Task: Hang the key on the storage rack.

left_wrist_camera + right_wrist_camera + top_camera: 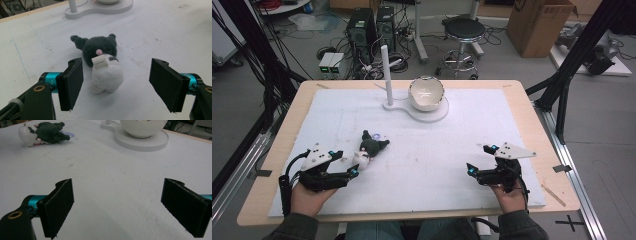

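A small plush toy (371, 148) with a dark grey head and a white body lies on its side on the white mat, left of centre. My left gripper (348, 164) sits just in front of it, jaws open. In the left gripper view the toy (102, 50) has its white body between the two pads with a paper tag showing; the left pad is close beside it and the right pad stands well apart. My right gripper (479, 160) rests open near the front right of the mat, nothing between its jaws. In the right gripper view the toy (45, 132) lies far off at upper left.
A white bowl (426, 93) sits on a flat white base (439, 114) at the back centre, with an upright white post (385, 75) on the same base to its left. The white mat (437, 150) covers most of the wooden table (532, 115).
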Available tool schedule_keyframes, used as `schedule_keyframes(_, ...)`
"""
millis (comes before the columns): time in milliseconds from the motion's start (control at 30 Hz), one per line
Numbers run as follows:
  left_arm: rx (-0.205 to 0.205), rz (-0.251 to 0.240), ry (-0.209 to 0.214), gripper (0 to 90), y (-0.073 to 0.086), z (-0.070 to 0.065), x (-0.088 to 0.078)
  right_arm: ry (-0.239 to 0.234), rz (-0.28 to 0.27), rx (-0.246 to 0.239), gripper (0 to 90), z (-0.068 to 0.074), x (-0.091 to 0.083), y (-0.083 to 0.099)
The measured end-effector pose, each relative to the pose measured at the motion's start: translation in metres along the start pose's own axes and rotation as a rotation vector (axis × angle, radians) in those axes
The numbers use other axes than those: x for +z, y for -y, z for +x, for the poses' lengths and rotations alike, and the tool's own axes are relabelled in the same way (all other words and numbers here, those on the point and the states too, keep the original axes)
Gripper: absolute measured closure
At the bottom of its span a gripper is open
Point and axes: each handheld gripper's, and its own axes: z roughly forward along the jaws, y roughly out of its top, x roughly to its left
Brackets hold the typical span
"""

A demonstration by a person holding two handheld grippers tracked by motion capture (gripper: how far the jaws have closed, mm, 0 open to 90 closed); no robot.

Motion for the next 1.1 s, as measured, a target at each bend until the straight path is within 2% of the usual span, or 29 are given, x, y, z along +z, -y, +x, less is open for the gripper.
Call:
schedule_keyframes(400,0.0,0.031,0.005,27.5,-0.02,0.008,0.014,-0.007,-0.006,0.0,10.5,0.001,0.002,-0.003)
schedule_keyframes(500,-0.008,0.032,0.001,27.5,-0.023,0.009,0.018,-0.006,-0.006,-0.011,10.5,0.0,0.003,-0.003)
schedule_keyframes(567,-0.031,0.035,-0.004,27.5,-0.026,0.011,0.024,-0.009,-0.005,-0.009,10.6,0.0,0.002,-0.002)
schedule_keyframes(667,-0.042,0.042,-0.018,27.6,-0.029,0.014,0.029,-0.004,-0.01,0.001,10.5,-0.001,0.0,-0.001)
schedule_keyframes(800,-0.05,0.059,-0.018,28.1,-0.032,0.014,0.034,-0.006,-0.016,0.009,10.5,-0.003,0.0,-0.001)
schedule_keyframes(933,-0.04,0.073,-0.018,28.7,-0.036,0.013,0.038,-0.011,-0.013,-0.001,10.5,-0.002,0.003,-0.003)
schedule_keyframes(1100,-0.066,0.094,-0.036,28.8,-0.037,0.014,0.047,-0.011,-0.006,0.0,10.5,-0.002,0.003,-0.002)
